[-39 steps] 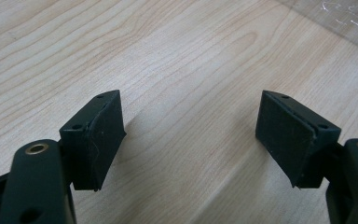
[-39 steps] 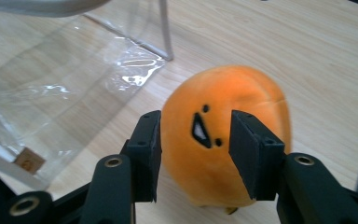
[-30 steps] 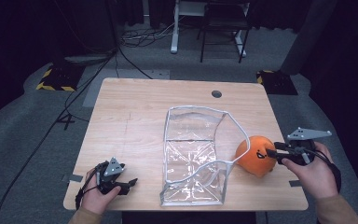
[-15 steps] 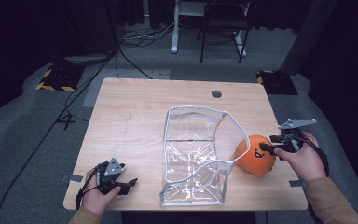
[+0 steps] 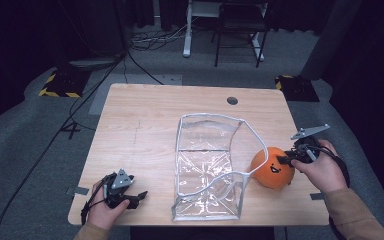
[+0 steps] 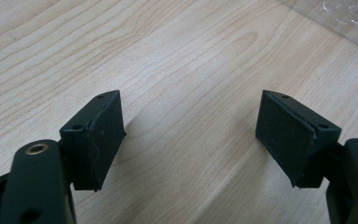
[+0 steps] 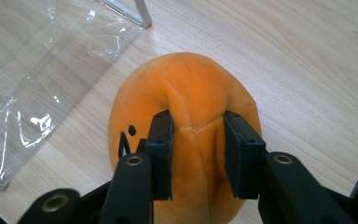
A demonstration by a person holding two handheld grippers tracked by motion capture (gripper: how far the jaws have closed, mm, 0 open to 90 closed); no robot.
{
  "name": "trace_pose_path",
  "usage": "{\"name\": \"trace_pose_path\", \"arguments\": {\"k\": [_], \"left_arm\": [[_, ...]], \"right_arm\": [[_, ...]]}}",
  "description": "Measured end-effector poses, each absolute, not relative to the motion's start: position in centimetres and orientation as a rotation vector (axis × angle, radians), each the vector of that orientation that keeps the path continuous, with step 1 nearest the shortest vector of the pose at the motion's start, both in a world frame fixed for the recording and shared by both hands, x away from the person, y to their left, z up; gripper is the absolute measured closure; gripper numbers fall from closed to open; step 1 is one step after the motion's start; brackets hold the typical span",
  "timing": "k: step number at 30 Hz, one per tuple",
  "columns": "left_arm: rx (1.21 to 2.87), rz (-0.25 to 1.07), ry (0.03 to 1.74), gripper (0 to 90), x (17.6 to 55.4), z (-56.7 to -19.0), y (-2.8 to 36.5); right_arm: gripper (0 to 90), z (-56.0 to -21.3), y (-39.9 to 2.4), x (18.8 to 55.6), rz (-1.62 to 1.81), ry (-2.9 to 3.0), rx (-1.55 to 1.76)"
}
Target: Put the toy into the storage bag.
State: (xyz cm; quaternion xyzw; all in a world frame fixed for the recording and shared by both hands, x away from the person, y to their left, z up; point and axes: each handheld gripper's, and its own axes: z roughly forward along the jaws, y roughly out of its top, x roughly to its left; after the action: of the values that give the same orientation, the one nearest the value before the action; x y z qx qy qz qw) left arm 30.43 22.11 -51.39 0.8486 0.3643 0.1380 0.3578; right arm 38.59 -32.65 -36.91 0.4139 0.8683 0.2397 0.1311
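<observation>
An orange plush toy (image 5: 272, 170) with a black drawn face lies on the wooden table (image 5: 145, 115), right of a clear plastic bag (image 5: 207, 165). My right gripper (image 5: 282, 161) comes at it from the right. In the right gripper view the jaws (image 7: 196, 126) have just been closing, and they pinch a fold of the orange plush toy (image 7: 186, 88) between their pads. My left gripper (image 5: 139, 196) rests in a hand near the front left corner. In the left gripper view it (image 6: 191, 126) stands open over bare wood, holding nothing.
The clear bag has a white rim and stands open in the middle of the table, its near end at the front edge. A corner of the clear bag (image 7: 42, 70) lies left of the plush. A round cable hole (image 5: 232, 100) sits at the back right. Chair legs and cables lie beyond the table.
My right gripper has moved left onto the orange plush, opened wider on the way, then closed on its top. The left hand and gripper have kept still.
</observation>
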Motion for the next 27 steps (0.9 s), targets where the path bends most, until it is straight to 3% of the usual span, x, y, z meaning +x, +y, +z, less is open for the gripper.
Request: {"name": "trace_pose_path", "arguments": {"k": [6, 27], "left_arm": [[2.19, 0.356, 0.94, 23.8, 30.4, -51.4, 22.1], [2.194, 0.359, 0.938, 23.2, 30.5, -51.4, 22.1]], "right_arm": [[73.9, -35.5, -32.6, 38.0, 0.668, 2.522, 1.165], [74.3, -29.5, -33.0, 36.7, 0.681, 2.468, 1.144]]}}
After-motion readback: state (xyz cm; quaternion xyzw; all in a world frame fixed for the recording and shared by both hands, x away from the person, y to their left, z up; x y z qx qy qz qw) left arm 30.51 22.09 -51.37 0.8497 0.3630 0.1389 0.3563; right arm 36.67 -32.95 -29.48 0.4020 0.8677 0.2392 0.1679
